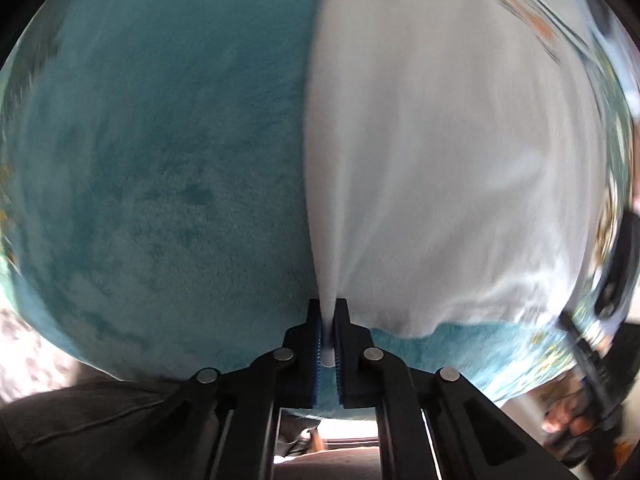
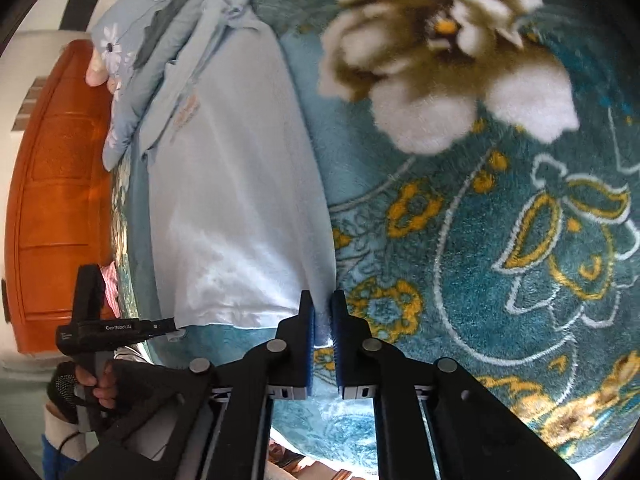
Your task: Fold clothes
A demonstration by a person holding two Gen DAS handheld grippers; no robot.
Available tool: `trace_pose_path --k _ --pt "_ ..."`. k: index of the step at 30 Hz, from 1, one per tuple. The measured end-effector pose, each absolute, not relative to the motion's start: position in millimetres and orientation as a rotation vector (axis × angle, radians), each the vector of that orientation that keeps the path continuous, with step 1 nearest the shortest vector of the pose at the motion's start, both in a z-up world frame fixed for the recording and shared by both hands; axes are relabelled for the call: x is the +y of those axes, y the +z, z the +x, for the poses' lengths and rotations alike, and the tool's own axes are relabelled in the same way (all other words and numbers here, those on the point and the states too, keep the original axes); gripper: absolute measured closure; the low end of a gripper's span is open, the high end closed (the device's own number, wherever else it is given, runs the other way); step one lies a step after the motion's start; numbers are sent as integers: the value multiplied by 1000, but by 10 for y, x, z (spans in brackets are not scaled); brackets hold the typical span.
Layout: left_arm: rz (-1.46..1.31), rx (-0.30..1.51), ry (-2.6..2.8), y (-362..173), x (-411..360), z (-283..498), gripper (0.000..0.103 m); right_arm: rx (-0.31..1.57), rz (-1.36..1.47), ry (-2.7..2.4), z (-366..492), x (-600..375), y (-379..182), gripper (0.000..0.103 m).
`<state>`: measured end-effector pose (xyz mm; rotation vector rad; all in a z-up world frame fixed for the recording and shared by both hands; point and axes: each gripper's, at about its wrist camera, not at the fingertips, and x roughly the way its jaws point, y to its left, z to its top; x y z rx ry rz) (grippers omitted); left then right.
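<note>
on teal floral blanket point(image 2: 520, 240), pale garment point(image 2: 240, 200)

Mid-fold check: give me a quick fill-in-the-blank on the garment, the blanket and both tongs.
1. The left tongs are shut on the ____ garment.
2. The garment lies on a ____ floral blanket.
3. The right tongs pinch the garment's ____ corner.

Missing words: white; teal; near

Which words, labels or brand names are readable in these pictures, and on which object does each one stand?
"GenRobot.AI": white print on the side of the left gripper, seen in the right wrist view.
Pinkish print on the pale blue garment: too blurred to read.
Left wrist view: no text.
</note>
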<state>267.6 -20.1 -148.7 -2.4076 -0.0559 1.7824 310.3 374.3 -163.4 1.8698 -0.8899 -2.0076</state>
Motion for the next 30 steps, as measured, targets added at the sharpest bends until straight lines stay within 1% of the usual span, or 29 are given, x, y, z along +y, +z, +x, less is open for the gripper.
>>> trace_pose_path --k 4,6,9,11,14,16,19,22,23,26,28,30 --pt "-2287 46 1830 -1152 -157 2671 99 -970 1708 -2009 3090 3870 -1341 97" --pt "-2236 -52 1871 -977 -293 2606 99 -999 1643 -2005 3044 3900 -1207 97" --pt "-2139 -231 1915 -727 -490 2583 99 -1093 1526 -1990 2929 3884 -1036 97" --pt "-2062 -309 1938 -556 -580 2637 99 -1132 1462 -1972 2857 3860 -935 97" --pt "-1997 -311 1968 -361 -529 2739 99 -1113 1427 -1947 2823 3769 -814 97" --pt "-1975 -286 1973 -322 -570 2846 99 -1085 1427 -1926 2870 3756 -752 97" --pt "-1952 -261 1958 -271 -736 2938 99 -1091 1411 -1890 3007 3721 -666 98" --pt "-1931 -262 1918 -164 -1089 2968 99 -1095 1396 -1874 3200 3774 -557 98" --pt "-1932 -287 1898 -141 -1178 2984 99 -1093 1403 -1869 3246 3787 -543 98" --pt "-1934 -444 1836 -136 -1349 2959 99 -1099 1411 -1873 3265 3844 -510 98" --pt "-1923 -568 1802 -119 -1453 2880 99 -1122 1395 -1881 3145 3893 -495 98" --pt "-1905 -673 1804 -130 -1457 2632 99 -1141 1373 -1898 2948 3917 -470 98"
